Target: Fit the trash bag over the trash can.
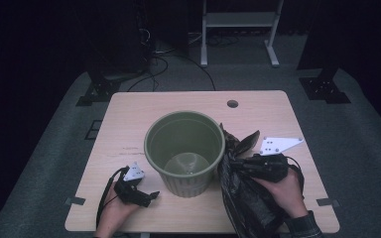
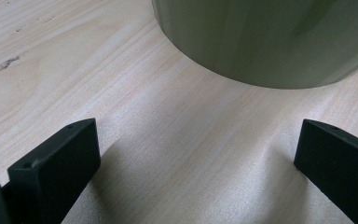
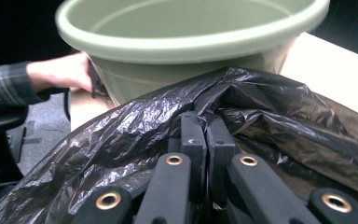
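A green plastic bin (image 1: 184, 151) stands upright and empty in the middle of the wooden table (image 1: 129, 114). To its right, my right gripper (image 1: 235, 161) is shut on a black plastic bag (image 1: 245, 196), which hangs crumpled down to the table's front edge. In the right gripper view the jaws pinch a fold of the bag (image 3: 121, 140) just below the bin's rim (image 3: 186, 44). My left gripper (image 1: 151, 196) rests low on the table at the bin's left front, open, with bare wood between its jaws. In the left gripper view the bin's wall (image 2: 270, 42) stands a short way ahead.
A round cable hole (image 1: 232, 103) sits near the table's far edge. Beyond the table are a white frame's legs (image 1: 238, 29), black stands and cables on grey carpet. Bare wood lies left of the bin.
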The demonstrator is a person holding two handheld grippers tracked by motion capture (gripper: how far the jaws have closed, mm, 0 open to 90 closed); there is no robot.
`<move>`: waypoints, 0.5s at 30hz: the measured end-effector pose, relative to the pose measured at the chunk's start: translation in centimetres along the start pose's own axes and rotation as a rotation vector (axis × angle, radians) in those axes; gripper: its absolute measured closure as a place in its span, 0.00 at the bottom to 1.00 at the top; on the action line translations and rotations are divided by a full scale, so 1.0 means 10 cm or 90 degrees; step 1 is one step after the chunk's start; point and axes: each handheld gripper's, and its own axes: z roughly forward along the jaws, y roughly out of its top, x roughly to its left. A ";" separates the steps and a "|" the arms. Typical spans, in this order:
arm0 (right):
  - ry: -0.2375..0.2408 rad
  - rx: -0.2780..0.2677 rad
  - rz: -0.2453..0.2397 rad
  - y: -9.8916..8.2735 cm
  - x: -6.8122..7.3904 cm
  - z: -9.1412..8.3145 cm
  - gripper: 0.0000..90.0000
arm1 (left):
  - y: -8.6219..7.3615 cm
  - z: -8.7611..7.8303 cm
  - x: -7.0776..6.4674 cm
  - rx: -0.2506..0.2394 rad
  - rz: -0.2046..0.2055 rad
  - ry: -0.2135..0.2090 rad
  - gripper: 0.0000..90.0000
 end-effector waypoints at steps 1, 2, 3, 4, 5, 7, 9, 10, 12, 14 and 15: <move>0.004 -0.004 -0.003 0.02 0.01 -0.02 0.98 | 0.00 0.00 0.00 0.000 0.000 0.000 0.00; 0.007 -0.009 -0.007 0.05 0.02 -0.05 0.98 | 0.00 0.00 0.00 0.000 0.000 0.000 0.00; 0.009 -0.011 -0.010 0.07 0.03 -0.06 0.98 | 0.00 0.00 0.00 0.000 0.000 0.000 0.00; 0.015 -0.016 -0.013 0.09 0.04 -0.08 0.98 | 0.00 0.00 0.00 0.000 0.000 0.000 0.00; 0.018 -0.021 -0.017 0.12 0.05 -0.10 0.98 | 0.00 0.00 0.00 0.000 0.000 0.000 0.00; 0.026 -0.029 -0.024 0.18 0.06 -0.13 0.98 | 0.00 0.00 0.00 0.000 0.000 0.000 0.00; 0.035 -0.034 -0.031 0.24 0.08 -0.16 0.98 | 0.00 0.00 0.00 0.000 0.000 0.000 0.00; 0.040 -0.036 -0.033 0.26 0.08 -0.17 0.98 | 0.00 0.00 0.00 0.000 0.000 0.000 0.00; 0.046 -0.041 -0.040 0.31 0.09 -0.19 0.98 | 0.00 0.00 0.00 0.000 0.000 0.000 0.00; 0.057 -0.047 -0.044 0.37 0.10 -0.20 0.98 | 0.00 0.00 0.00 -0.002 -0.001 0.000 0.00; 0.066 -0.056 -0.046 0.41 0.10 -0.21 0.98 | 0.00 0.00 0.00 -0.002 0.000 0.000 0.00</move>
